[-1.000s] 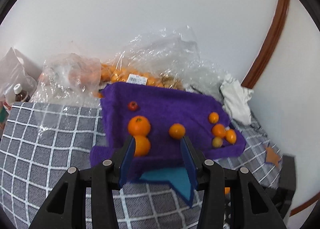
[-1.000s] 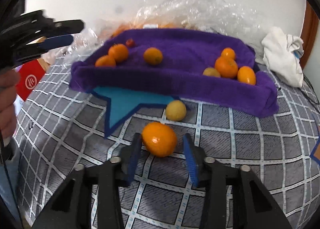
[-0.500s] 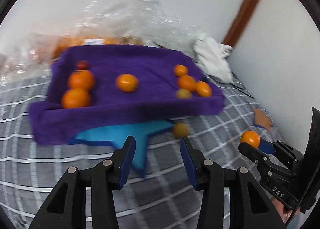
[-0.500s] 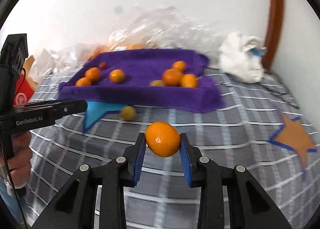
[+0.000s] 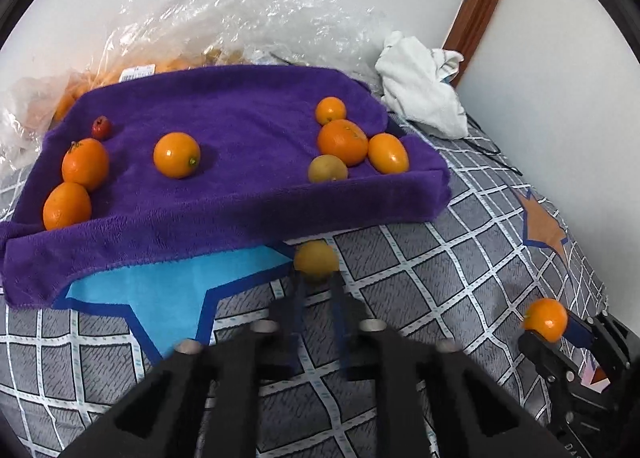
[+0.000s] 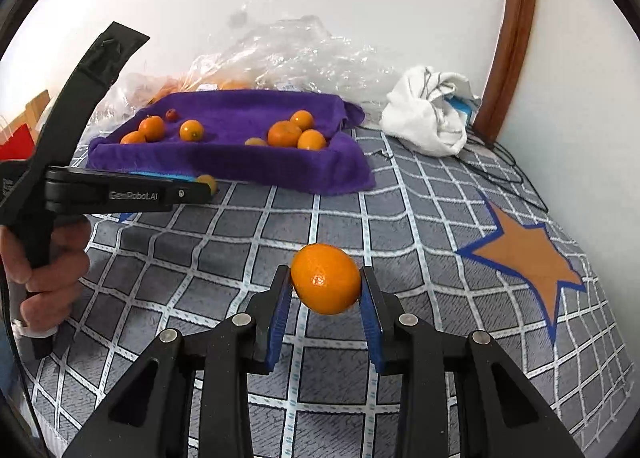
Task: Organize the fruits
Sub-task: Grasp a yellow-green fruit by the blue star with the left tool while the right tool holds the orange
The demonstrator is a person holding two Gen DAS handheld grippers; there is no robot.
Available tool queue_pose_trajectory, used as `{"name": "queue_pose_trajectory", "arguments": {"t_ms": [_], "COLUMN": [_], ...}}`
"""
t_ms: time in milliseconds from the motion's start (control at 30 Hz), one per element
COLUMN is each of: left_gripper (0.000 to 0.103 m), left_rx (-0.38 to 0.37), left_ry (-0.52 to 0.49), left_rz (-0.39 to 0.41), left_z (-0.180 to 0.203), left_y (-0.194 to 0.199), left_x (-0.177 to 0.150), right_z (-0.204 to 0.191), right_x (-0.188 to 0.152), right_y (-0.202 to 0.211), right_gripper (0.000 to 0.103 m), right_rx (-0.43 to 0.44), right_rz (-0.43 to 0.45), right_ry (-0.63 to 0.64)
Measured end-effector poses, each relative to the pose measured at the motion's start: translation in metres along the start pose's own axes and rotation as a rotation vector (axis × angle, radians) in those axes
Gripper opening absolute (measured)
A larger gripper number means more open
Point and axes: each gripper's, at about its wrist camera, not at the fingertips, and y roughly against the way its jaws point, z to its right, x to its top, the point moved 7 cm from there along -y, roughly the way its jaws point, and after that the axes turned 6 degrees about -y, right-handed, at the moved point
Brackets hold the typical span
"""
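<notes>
The left gripper (image 5: 316, 282) is smeared by motion blur, so whether its fingertips touch the small yellow fruit (image 5: 315, 260) just ahead cannot be told; its body hides that fruit's lower half in the right wrist view; oranges beyond, inside the plastic bag (image 5: 224, 18), show only dimly.

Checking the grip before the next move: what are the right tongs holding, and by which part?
The right tongs hold an orange, pinched across its middle from two opposite sides.
</notes>
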Motion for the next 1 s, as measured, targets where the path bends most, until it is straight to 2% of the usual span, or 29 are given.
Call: {"name": "queue_pose_trajectory", "arguments": {"t_ms": [167, 367, 433, 567, 633, 700, 867, 1000], "left_gripper": [0.005, 0.005, 0.005, 0.008, 0.019, 0.025, 0.025, 0.024], "left_rx": [0.001, 0.017, -0.005, -0.061, -0.082, -0.092, -0.109, -0.049], "left_ry": [0.003, 0.051, 0.069, 0.094, 0.084, 0.074, 0.054, 0.041], "left_rz": [0.071, 0.104, 0.104, 0.084, 0.059, 0.035, -0.022, -0.031], "left_z": [-0.008, -0.028, -0.032, -0.031, -0.023, -0.015, 0.003, 0.008], "left_y": [0.023, 0.045, 0.047, 0.042, 0.034, 0.022, -0.002, -0.017], "left_x": [0.005, 0.004, 0.004, 0.006, 0.007, 0.009, 0.012, 0.013], "right_z": [0.001, -0.004, -0.006, -0.008, -0.008, -0.005, 0.008, 0.019], "right_x": [0.002, 0.006, 0.007, 0.007, 0.007, 0.008, 0.008, 0.007], "right_y": [-0.005, -0.008, -0.009, -0.013, -0.013, -0.011, 0.000, 0.004], "right_gripper": [0.033, 0.033, 0.033, 0.033, 0.033, 0.033, 0.033, 0.033], "right_rx": [0.035, 0.048, 0.062, 0.064, 0.052, 0.039, 0.011, 0.009], "right_rz": [-0.011, -0.010, -0.014, -0.028, -0.027, -0.023, -0.001, 0.005], "right_ry": [-0.055, -0.069, -0.075, -0.088, -0.085, -0.078, -0.083, -0.113]}}
